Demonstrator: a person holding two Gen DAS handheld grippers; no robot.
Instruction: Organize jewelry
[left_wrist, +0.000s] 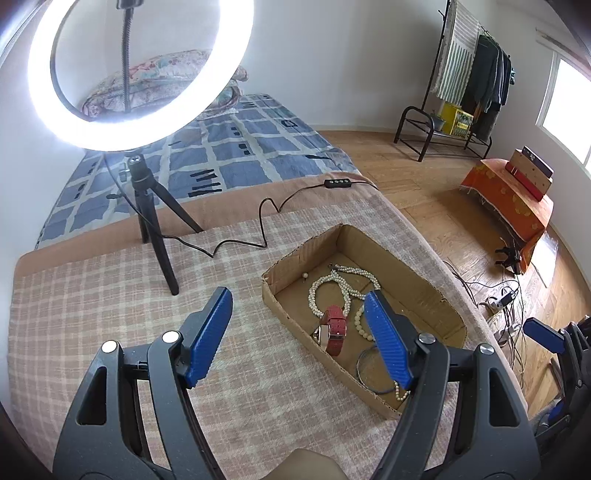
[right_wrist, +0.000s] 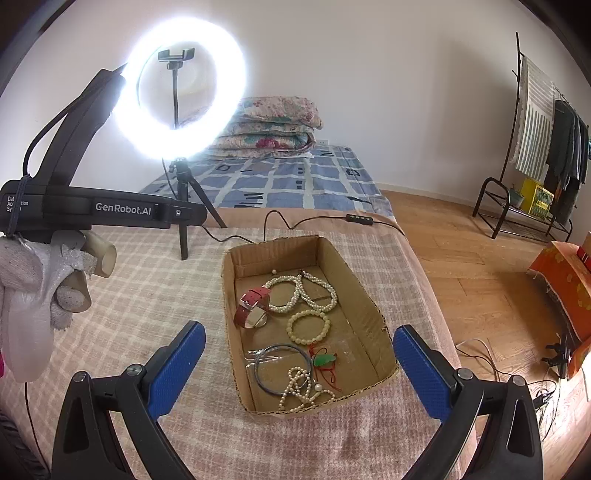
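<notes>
An open cardboard box (right_wrist: 273, 242) rests on the checked cloth and holds the jewelry. Inside it are a red-strapped watch (right_wrist: 253, 306), a pearl necklace (right_wrist: 303, 293), a cream bead bracelet (right_wrist: 308, 326), a dark bangle (right_wrist: 282, 369), a green pendant on red cord (right_wrist: 325, 360) and a second pearl string (right_wrist: 303, 391). My right gripper (right_wrist: 300, 330) hovers open above the box's near end, with nothing between its fingers. In the left wrist view, my left gripper (left_wrist: 299, 297) is open and bare over the box's (left_wrist: 295, 251) left wall, near the watch (left_wrist: 334, 328) and pearls (left_wrist: 332, 284).
A lit ring light on a tripod (right_wrist: 181, 88) stands behind the box, and its cable and remote (left_wrist: 334, 182) trail across the cloth. A gloved hand (right_wrist: 33, 269) holds the left device. The surface's right edge (right_wrist: 424, 280) drops to a wood floor.
</notes>
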